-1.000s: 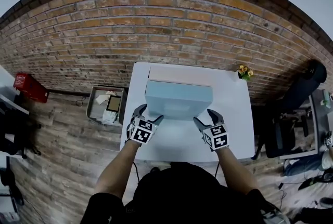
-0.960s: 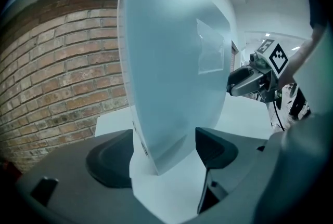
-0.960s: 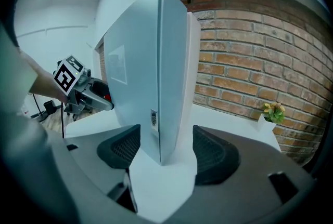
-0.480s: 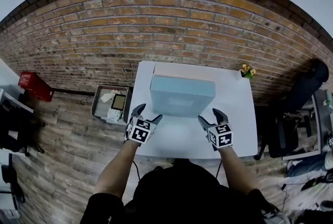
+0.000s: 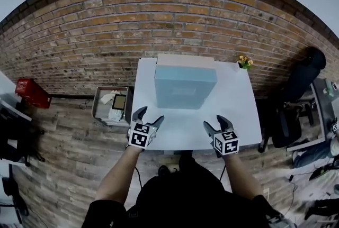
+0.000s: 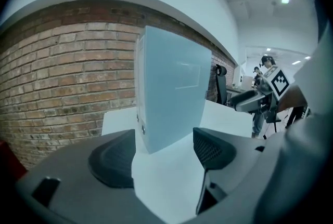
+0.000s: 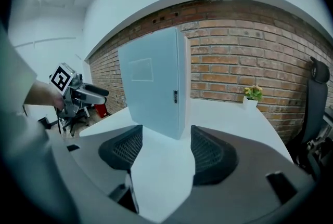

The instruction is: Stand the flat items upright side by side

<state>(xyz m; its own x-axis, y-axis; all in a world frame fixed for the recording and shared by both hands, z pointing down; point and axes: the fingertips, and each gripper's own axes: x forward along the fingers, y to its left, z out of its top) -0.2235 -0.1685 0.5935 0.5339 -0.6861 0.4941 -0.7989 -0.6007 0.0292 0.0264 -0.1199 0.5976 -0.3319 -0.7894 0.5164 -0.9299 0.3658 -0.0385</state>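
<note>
Head view shows a white surface (image 5: 233,110) set against a brick wall (image 5: 106,36), with a pale blue flat case (image 5: 185,87) standing upright near the back. A paler flat item (image 5: 185,58) stands upright right behind the case, on the wall side; whether the two touch cannot be made out. The left gripper (image 5: 150,115) and the right gripper (image 5: 214,122) hang over the front edge of the surface, well apart from the case and from each other. In the left gripper view the jaws stand apart with nothing between them, only bare surface, and they have just been closing a little. The right gripper view shows the same: jaws apart, empty, just narrowed slightly, the case upright beyond them. A small potted plant (image 5: 243,62) sits at the back right corner.
</note>
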